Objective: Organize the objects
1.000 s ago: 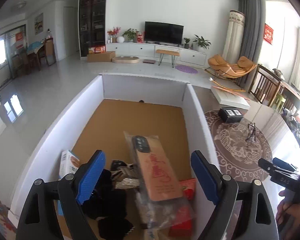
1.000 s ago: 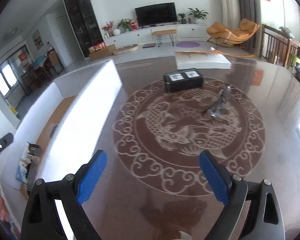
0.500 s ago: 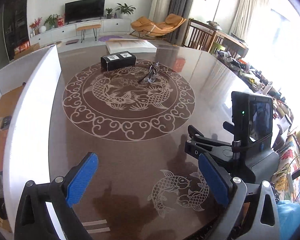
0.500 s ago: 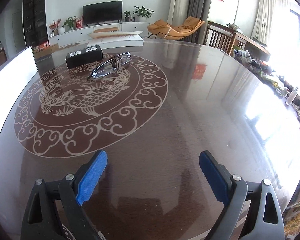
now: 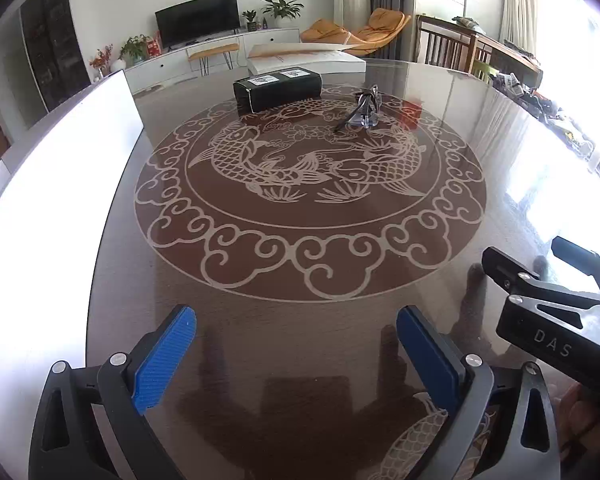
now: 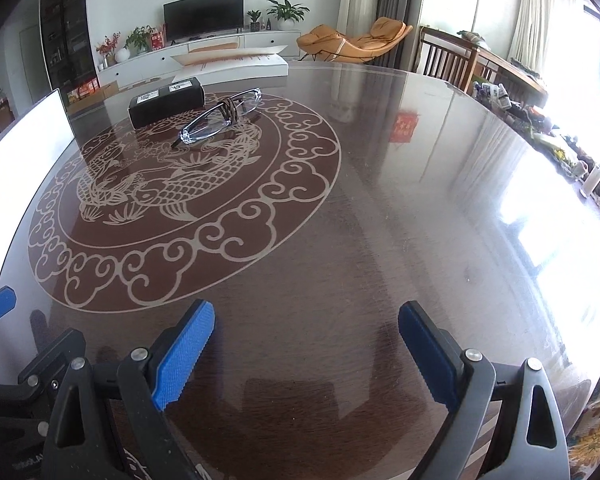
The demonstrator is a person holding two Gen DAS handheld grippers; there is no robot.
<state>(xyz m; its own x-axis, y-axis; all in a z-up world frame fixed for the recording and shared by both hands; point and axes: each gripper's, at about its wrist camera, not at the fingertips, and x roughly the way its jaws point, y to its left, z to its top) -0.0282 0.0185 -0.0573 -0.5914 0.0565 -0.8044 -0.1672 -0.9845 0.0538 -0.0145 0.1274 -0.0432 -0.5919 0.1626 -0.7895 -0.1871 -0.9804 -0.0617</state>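
**Both claws swing off the box, two things left to tidy**

Swinging away from the white box (image 5: 60, 168) and its packets, the left gripper (image 5: 296, 360) is now facing the round table (image 5: 480, 120), jaws wide apart and empty. Beyond the carp pattern, a black case (image 5: 278, 88) and folded glasses (image 5: 364, 114) are still waiting, the glasses just beside the case. "DAS" is showing on the other tool's arm; the case's white labels are too small to read.

Looking from the right gripper (image 6: 306, 354), jaws are likewise standing apart, empty. Glasses (image 6: 220, 120) are lying against the case (image 6: 166, 102), well beyond the claws. Red wall hangings are unreadable.
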